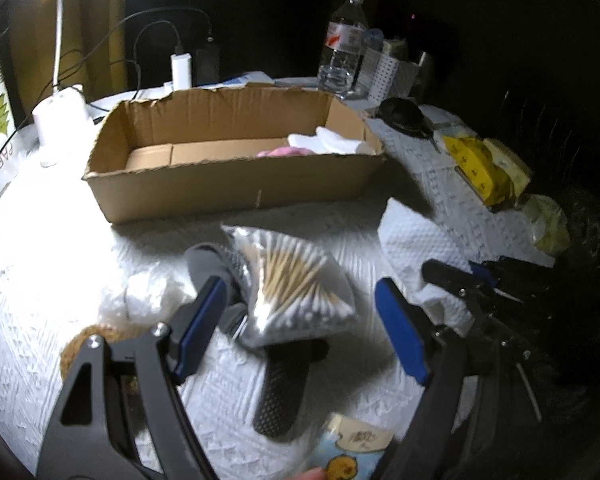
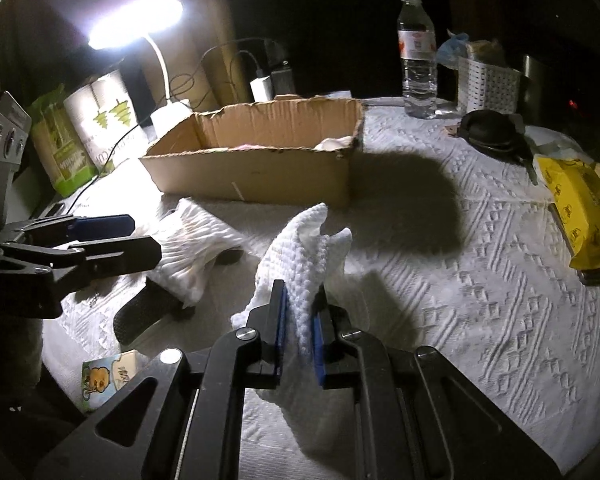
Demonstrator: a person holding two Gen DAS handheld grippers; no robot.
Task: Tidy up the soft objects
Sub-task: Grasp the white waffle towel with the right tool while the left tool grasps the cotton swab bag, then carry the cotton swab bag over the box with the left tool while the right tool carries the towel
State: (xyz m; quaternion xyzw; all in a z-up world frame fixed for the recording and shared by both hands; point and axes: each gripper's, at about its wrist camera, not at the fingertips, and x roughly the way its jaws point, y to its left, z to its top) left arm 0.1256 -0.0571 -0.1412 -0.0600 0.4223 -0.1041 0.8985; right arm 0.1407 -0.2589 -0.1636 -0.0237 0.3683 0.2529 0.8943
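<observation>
My right hand-held gripper (image 2: 299,324) is clamped on a white paper towel (image 2: 300,256) at the lower middle of the right wrist view; the crumpled sheet stands up between the blue pads and its top flares toward the centre of the frame. My left hand-held gripper (image 1: 296,330) has its jaws wide apart and holds nothing. Between them, in the middle of the left wrist view, lies a clear bag of cotton swabs (image 1: 292,280), resting on a dark slipper (image 1: 280,392) whose sole runs down toward the lower middle of the frame. A furry white soft thing (image 1: 144,296) lies at the lower left, just beside the left finger, with something brown (image 1: 80,344) below it.

The cardboard box (image 1: 228,188) sits open across the upper middle of the left wrist view, on the white textured cloth of the desk (image 2: 480,280). Inside its right end are a pink item (image 1: 282,152) and a white cloth (image 1: 332,142). A water bottle (image 2: 417,56) stands behind the box at the upper right, near a white basket (image 2: 488,84). A yellow pack (image 2: 580,212) lies at the right edge, and a lit lamp (image 2: 136,20) glares at the upper left.
</observation>
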